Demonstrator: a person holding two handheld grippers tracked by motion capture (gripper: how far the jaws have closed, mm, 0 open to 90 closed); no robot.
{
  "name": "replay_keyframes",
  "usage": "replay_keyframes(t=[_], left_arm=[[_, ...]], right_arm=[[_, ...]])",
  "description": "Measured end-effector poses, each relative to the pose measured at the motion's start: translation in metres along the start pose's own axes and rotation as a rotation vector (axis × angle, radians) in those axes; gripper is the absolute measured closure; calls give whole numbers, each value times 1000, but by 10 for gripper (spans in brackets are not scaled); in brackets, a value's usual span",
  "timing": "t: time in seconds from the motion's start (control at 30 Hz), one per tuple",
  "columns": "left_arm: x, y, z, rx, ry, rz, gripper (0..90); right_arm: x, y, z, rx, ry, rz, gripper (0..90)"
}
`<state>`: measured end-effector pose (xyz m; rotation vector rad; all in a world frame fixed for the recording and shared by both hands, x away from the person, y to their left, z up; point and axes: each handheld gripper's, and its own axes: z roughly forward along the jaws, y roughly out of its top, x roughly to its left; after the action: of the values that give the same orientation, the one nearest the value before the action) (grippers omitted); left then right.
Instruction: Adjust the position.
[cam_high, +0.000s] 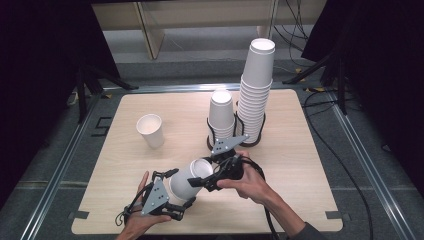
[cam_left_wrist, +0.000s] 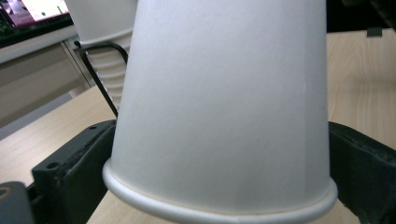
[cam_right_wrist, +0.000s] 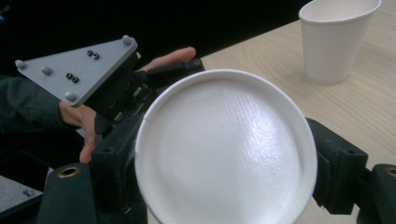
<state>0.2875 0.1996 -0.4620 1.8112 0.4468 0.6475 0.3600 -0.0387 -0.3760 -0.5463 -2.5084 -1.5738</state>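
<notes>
A white paper cup (cam_high: 187, 177) lies on its side in the air over the table's near edge, between my two grippers. My left gripper (cam_high: 177, 189) reaches in from the lower left. In the left gripper view the cup (cam_left_wrist: 219, 116) has its rolled rim between the black jaws of that gripper (cam_left_wrist: 219, 186), which stand wide and do not dent it. My right gripper (cam_high: 202, 175) comes from the right. In the right gripper view the cup's round base (cam_right_wrist: 224, 149) faces the camera, and that gripper (cam_right_wrist: 226, 172) is shut on it from both sides.
A single upright cup (cam_high: 150, 130) stands at the table's left middle. Behind my grippers stand a short stack of cups (cam_high: 221, 112) and a tall stack (cam_high: 256, 90), both upside down in black wire holders. The wooden table (cam_high: 300, 175) ends in metal rails, with cables at the right.
</notes>
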Motion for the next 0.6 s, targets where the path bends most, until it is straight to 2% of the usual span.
replay_keyframes(t=[0.03,0.13,0.2,0.4,0.43,0.47,0.5,0.53,0.6], left_arm=[[0,0,0,-25,0,-3,20],[1,1,-1,-52,2,-3,20],[0,2,-2,-58,14,-14,0],[-1,3,-1,-75,19,2,12],[-1,2,1,-104,17,-4,16],[-2,2,-1,-94,20,-11,16],[-1,3,-2,-86,22,-1,17],[-1,3,-2,-90,20,-2,23],[-1,3,-4,-80,19,-10,31]], right_arm=[[-2,1,-1,-17,3,-17,243],[-3,1,-2,-43,24,10,244],[-3,1,-2,-53,35,15,245],[-2,2,-3,-77,59,29,244],[-1,2,-3,-79,67,46,245],[-1,2,-3,-84,61,34,244],[-1,2,-3,-88,64,31,245],[-1,3,-3,-85,69,44,245],[-2,2,-3,-89,69,38,244]])
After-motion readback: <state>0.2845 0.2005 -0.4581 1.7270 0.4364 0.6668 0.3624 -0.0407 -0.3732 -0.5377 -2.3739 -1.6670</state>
